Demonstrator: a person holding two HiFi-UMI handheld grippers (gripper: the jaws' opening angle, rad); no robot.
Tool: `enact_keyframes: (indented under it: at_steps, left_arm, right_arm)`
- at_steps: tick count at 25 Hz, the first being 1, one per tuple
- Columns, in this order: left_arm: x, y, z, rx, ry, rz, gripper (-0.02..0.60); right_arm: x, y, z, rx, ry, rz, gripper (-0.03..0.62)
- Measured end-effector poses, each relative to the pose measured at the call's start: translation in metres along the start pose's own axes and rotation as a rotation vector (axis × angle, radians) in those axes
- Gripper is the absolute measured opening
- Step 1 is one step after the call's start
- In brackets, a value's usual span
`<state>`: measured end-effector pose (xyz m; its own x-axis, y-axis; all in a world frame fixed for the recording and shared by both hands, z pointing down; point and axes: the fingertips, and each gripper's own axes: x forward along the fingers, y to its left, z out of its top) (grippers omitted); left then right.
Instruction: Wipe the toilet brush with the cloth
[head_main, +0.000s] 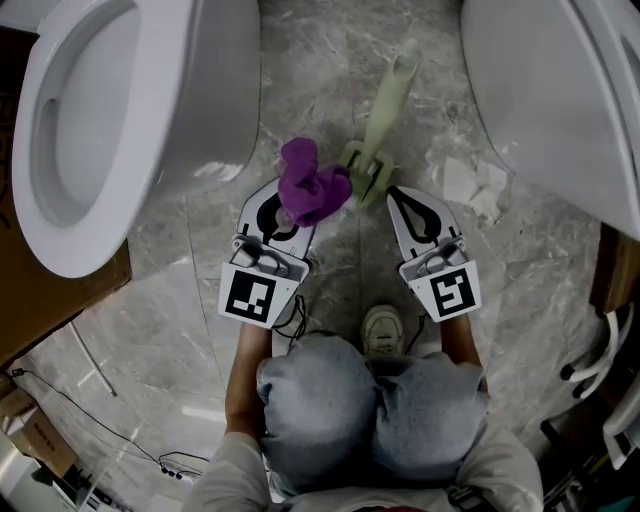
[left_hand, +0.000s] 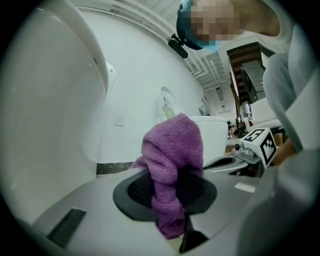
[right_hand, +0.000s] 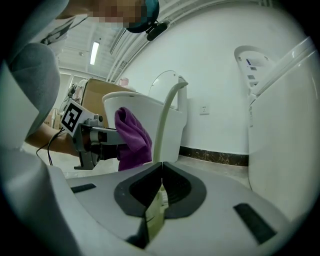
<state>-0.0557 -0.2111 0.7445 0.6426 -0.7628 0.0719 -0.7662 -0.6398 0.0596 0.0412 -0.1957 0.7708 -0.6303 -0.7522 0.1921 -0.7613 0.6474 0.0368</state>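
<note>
Porcelain closes off the left side, where a toilet (head_main: 150, 120) overhangs the marble floor (head_main: 190, 330). Just right of it, the left gripper (head_main: 288, 212) is clamped on a purple cloth (head_main: 310, 185), which bunches up above the jaws. The cloth's right edge touches or nearly touches the base of the pale green toilet brush (head_main: 385, 110), whose handle runs away from the person across the floor. The right gripper (head_main: 398, 198) has its jaws pressed together on a thin pale green piece. This is probably the lower end of the brush, though the view is too tight to say which part.

The wipe should go best if the right gripper holds the brush steady while the left folds the loose cloth around the handle and draws it along. Room is narrow, because a second toilet (head_main: 540, 90) crowds the right side, so strokes should follow the open floor strip between the two bowls.
</note>
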Motion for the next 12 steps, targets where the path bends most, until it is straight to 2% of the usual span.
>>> enact_keyframes:
  at_steps: [12]
  left_arm:
    - [0.0033, -0.0054, -0.0001, -0.004, -0.007, -0.024, 0.094]
  right_arm:
    - [0.0009, 0.0006, 0.0065, -0.005, -0.002, 0.004, -0.003]
